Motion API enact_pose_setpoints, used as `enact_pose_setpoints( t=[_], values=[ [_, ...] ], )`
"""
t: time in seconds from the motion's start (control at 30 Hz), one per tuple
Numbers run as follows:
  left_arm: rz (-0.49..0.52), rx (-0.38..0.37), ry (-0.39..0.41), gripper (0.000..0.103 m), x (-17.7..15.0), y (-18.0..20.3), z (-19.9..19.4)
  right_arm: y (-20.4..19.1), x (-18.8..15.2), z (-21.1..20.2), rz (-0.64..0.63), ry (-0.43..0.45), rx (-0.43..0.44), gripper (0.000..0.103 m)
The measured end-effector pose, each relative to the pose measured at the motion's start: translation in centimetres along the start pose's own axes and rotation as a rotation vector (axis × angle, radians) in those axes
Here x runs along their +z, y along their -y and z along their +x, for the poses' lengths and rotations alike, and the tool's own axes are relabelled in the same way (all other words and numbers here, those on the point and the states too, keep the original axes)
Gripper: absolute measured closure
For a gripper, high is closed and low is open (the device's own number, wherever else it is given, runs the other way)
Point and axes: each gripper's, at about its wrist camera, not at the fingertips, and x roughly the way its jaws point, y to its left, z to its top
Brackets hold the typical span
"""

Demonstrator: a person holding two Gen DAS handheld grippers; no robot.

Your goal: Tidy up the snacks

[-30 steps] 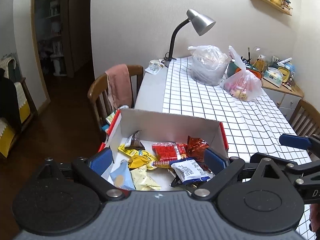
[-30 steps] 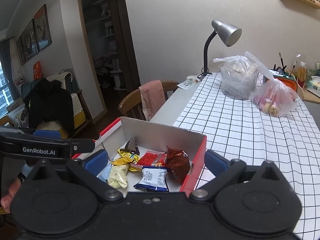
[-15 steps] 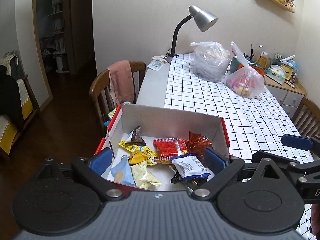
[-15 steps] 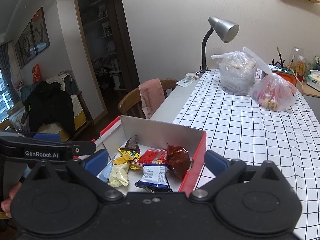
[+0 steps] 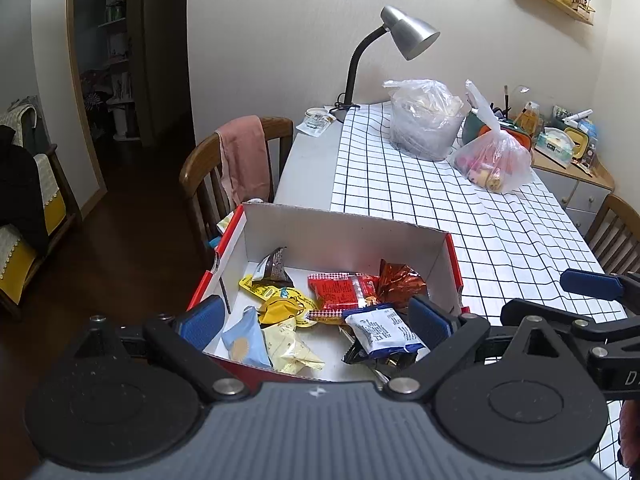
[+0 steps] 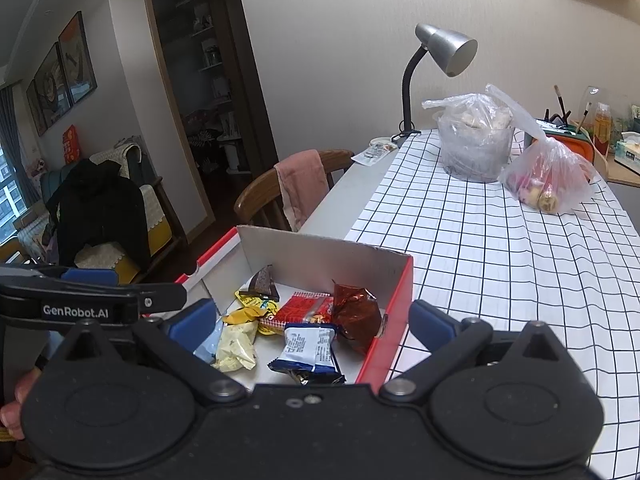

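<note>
Your left hand-held gripper [image 5: 316, 318] is spread wide and holds nothing; its blue pads sit over the near end of the open cardboard box [image 5: 344, 232], one at each side. In the right wrist view its arm reads "GenRobot.AI". Your right hand-held gripper [image 6: 312, 322] is spread just as wide and also empty, its left pad over the box interior and its right pad outside the red wall, above the tabletop [image 6: 500, 248].

The snacks lie loose in the box: a blue-and-white packet [image 5: 382, 332] with small print too fine to read, a red packet [image 5: 340, 290] beside it, a crumpled reddish-brown foil wrapper [image 5: 400, 282] near the far right corner, yellow packets [image 5: 280, 304] in the middle, a pale blue packet [image 5: 242, 342] and a cream one [image 5: 290, 350] at the near edge, and a dark packet [image 5: 274, 268] leaning near the back wall.

Beyond, on the checked cloth, stand two plastic bags [image 5: 424, 120] and a desk lamp [image 5: 404, 34].
</note>
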Motion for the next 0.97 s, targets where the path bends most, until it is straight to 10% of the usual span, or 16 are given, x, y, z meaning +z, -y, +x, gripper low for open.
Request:
enact_pose_setpoints(
  t=[0.97],
  values=[
    [-0.021, 0.008, -0.042, 0.004, -0.91, 0.52, 0.16, 1.03, -0.9, -0.11, 0.035, -0.023, -0.024, 0.0]
  ],
)
